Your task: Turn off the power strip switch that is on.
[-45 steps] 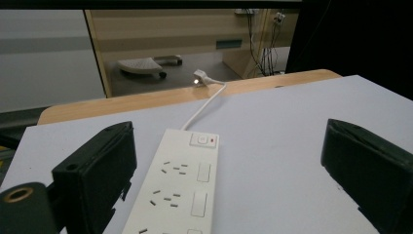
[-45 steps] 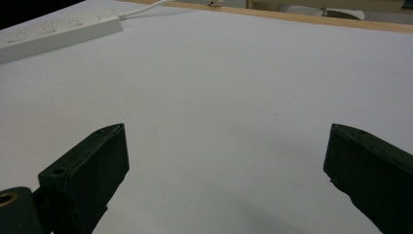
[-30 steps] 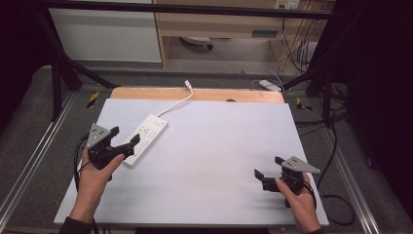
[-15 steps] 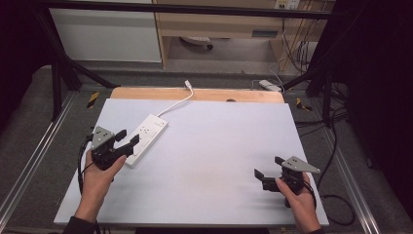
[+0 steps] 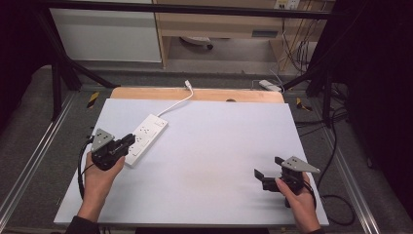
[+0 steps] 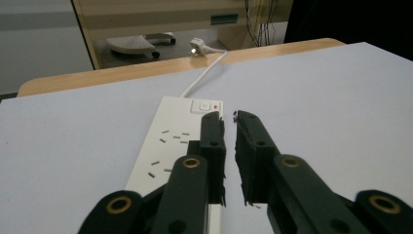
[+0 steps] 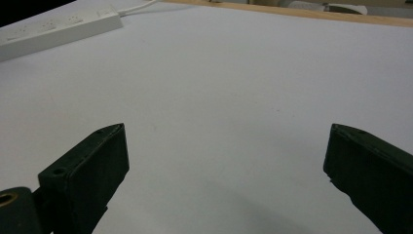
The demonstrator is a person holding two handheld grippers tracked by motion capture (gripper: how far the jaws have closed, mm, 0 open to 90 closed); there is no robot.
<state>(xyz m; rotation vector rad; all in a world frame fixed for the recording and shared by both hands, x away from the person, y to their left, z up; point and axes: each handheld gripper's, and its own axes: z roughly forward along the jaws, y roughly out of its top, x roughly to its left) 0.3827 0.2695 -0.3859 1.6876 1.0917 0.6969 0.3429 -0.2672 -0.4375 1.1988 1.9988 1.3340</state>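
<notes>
High view: the worktop is a pale sheet over a wooden board whose far edge shows bare. A white power strip lies at an angle on the left half, its cord running to a plug at the far edge. The left hand-held gripper sits over the strip's near end, held by the left hand; its jaws have just been closing and now stand nearly together, with nothing seen between them. The right hand-held gripper rests well apart at the near right, in the right hand, jaws wide and holding nothing. Beyond the worktop are a cabinet, a shelf unit, loose cables and a white adapter on the floor. Nothing lies between the two grippers. Left gripper view: the left hand-held gripper points along the strip, jaws a narrow slit apart above its right edge, tips near the switch; whether they touch the strip I cannot tell. The plug lies past the wooden edge. Right gripper view: the right hand-held gripper has its jaws spread wide over bare worktop; the strip lies far off at the upper left.
</notes>
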